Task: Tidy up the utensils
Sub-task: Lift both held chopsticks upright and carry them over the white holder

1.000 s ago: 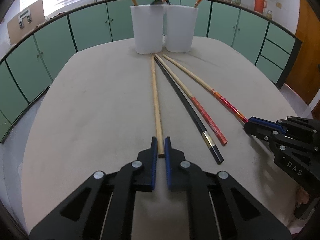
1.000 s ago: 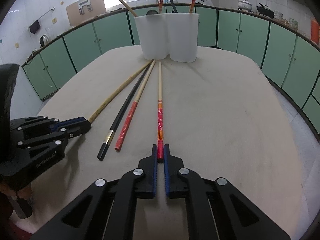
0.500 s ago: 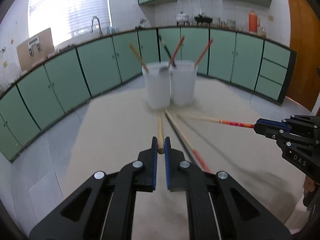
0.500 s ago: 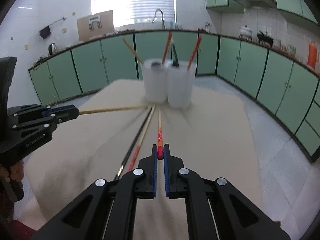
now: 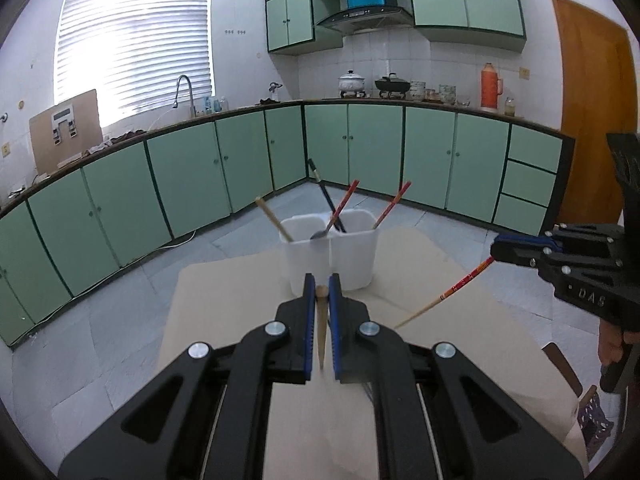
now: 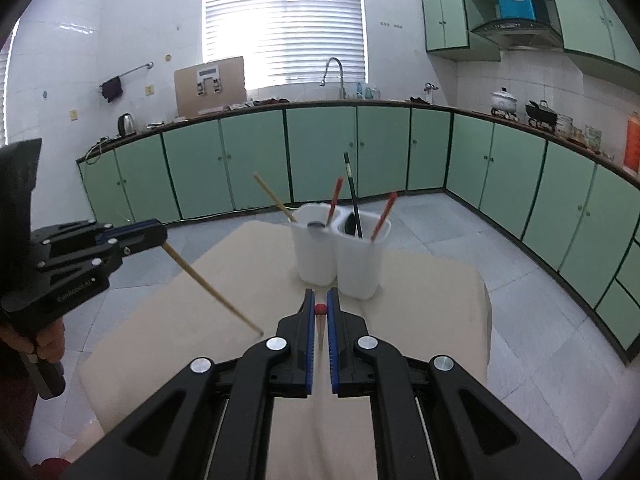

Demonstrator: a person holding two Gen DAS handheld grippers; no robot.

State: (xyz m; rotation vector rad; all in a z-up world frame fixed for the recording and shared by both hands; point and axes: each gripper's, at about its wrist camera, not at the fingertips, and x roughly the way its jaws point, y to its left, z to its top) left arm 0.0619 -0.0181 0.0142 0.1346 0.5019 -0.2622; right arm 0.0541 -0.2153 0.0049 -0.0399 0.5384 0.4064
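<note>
Bamboo chopstick (image 5: 321, 322) pinched at its butt by our left gripper (image 5: 321, 292), mid-frame | red chopstick (image 6: 320, 309) pinched by right gripper (image 6: 320, 300) | light, stiff, slippery; we grip the thick end | holder (image 6: 340, 256) centre.

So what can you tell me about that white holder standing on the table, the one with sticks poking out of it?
The white utensil holder looks like translucent plastic, with two tall compartments joined side by side. It stands upright on the beige table, beyond both grippers, and neither touches it. A plain wooden chopstick and a red one lean out of the left compartment, which also holds a spoon. A black chopstick and another red one lean out of the right compartment, beside a dark utensil I cannot identify.
</note>
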